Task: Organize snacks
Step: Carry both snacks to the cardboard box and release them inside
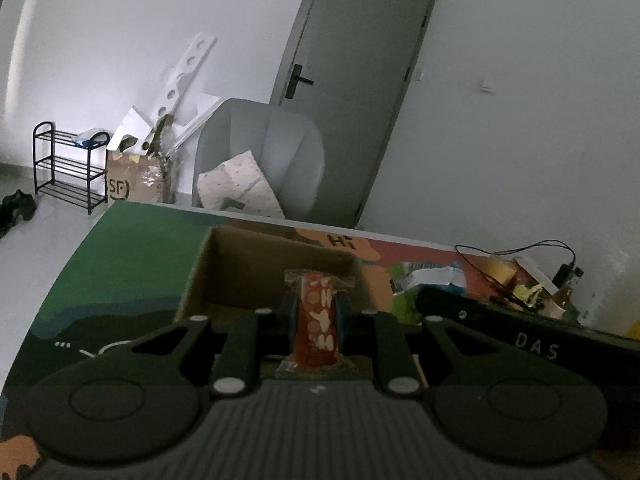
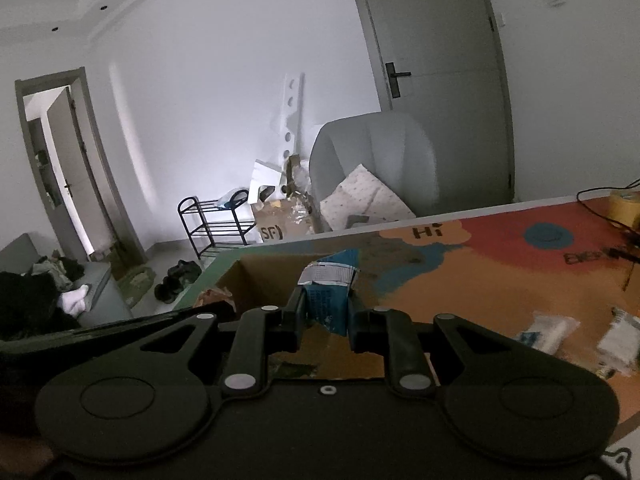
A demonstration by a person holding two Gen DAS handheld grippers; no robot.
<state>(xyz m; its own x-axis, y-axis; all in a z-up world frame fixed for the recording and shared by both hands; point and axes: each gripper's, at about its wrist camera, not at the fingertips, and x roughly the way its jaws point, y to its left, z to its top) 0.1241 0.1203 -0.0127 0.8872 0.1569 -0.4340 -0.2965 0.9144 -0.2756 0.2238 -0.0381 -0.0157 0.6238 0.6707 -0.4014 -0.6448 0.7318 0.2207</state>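
- Left gripper (image 1: 316, 314): clamped narrow on red snack bar (image 1: 318, 320), clear-wrapped, standing upright between jaws, just in front of cardboard box (image 1: 280, 276).
- Right gripper (image 2: 325, 312): pinched on blue snack packet (image 2: 330, 294); crimped silver top sticks up above jaws, over near rim of box (image 2: 256, 276).
- Box open-topped, sitting on colourful mat (image 2: 480, 280); inside mostly hidden behind grippers, so contents can't be told.
- More snacks loose right of box: white packets (image 2: 548, 330) on mat, green/blue bags (image 1: 428, 280) nearer.
- Judged step: carrying both items to box, drop-in not yet done.
- Risks:
  - Both grippers converging on same box, close together → could knock each other or snag wrappers if lowered at once.
  - Bar held by slick wrapper, only mid-section pinched → may slip or swing out before clearing rim.
  - Blue packet soft, gripped low → top could fold, catch box wall, land outside.
  - Letting go too early, short of rim → item drops on mat in front of box.
  - Bumping light box wall → box slides away on mat.
  - Black cable (image 1: 520, 252) far right of box, near other clutter → snag risk when reaching for next snacks.
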